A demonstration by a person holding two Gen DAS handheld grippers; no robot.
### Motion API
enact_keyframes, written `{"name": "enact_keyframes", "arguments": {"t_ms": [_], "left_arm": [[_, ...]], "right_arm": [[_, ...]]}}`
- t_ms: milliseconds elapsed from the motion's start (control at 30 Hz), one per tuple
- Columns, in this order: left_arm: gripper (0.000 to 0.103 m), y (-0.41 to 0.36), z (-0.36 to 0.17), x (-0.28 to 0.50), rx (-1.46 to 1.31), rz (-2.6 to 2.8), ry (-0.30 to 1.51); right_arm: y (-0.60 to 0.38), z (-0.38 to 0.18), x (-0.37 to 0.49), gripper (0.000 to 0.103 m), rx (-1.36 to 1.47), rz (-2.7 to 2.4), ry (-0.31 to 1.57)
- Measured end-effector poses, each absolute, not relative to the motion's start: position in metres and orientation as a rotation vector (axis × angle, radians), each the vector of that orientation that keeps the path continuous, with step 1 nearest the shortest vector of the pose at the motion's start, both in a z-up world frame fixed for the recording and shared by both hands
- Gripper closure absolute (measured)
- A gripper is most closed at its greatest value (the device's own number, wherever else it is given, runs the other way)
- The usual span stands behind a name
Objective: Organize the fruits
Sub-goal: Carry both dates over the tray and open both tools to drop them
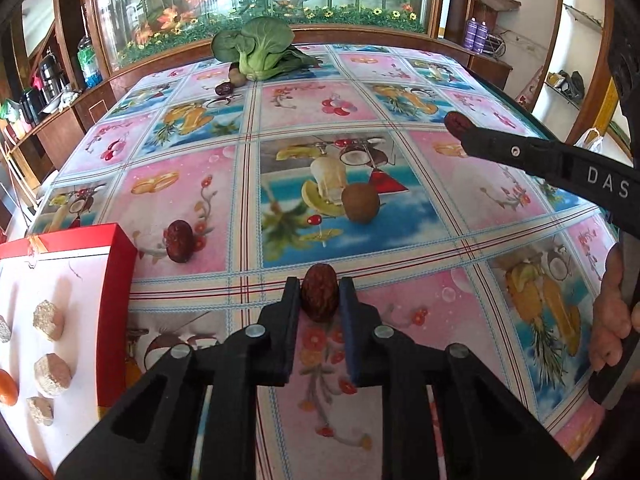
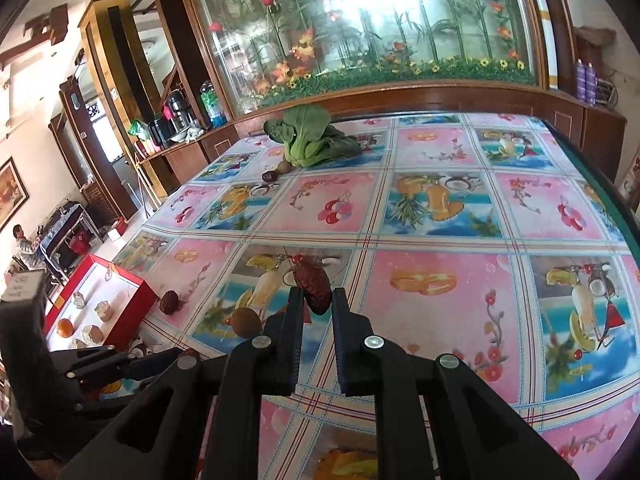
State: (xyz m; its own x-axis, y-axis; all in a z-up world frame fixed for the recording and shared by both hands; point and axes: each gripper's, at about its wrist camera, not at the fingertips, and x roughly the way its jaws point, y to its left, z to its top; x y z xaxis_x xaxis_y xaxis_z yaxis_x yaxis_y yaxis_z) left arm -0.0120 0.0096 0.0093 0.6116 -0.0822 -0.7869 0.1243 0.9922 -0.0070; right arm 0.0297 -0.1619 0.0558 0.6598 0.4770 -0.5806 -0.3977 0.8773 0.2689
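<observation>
My left gripper [image 1: 319, 286] is shut on a wrinkled red date [image 1: 320, 298], held just above the tablecloth. My right gripper [image 2: 317, 296] is shut on another red date [image 2: 314, 286]; it also shows in the left wrist view [image 1: 460, 126] at the right, with its date [image 1: 456, 122] at the tip. A loose date [image 1: 180, 240] lies beside the red box [image 1: 118, 280] at the left. A brown kiwi [image 1: 361, 202] sits mid-table. At the far side, a date [image 1: 224, 89] and a kiwi [image 1: 237, 76] lie by the bok choy [image 1: 260, 46].
The white-lined red box holds several beige cakes [image 1: 49, 318] and an orange fruit [image 1: 7, 386]. A wooden ledge and a glass flower panel [image 2: 360, 20] run behind the table. My hand [image 1: 612, 312] is at the right edge. A cabinet with appliances [image 2: 172, 116] stands far left.
</observation>
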Motion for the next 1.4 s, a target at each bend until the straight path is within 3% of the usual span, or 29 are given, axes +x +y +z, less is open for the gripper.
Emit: {"name": "enact_keyframes", "arguments": {"t_ms": [567,967,1400], "left_arm": [[0.082,0.107,0.090,-0.123,-0.050,0.037,0.683],[0.082,0.180,0.070,-0.155,-0.113,0.139,0.714],[0.082,0.200,0.047,-0.175,-0.141,0.133,0.730]], "right_arm": [[-0.142,0.072,0.001,0.091,0.123,0.467,0.580],[0.034,0.084,-0.080,0.091,0.039,0.857,0.653],[0.084,0.051,-0.106,0.091,-0.032,0.885,0.767]]}}
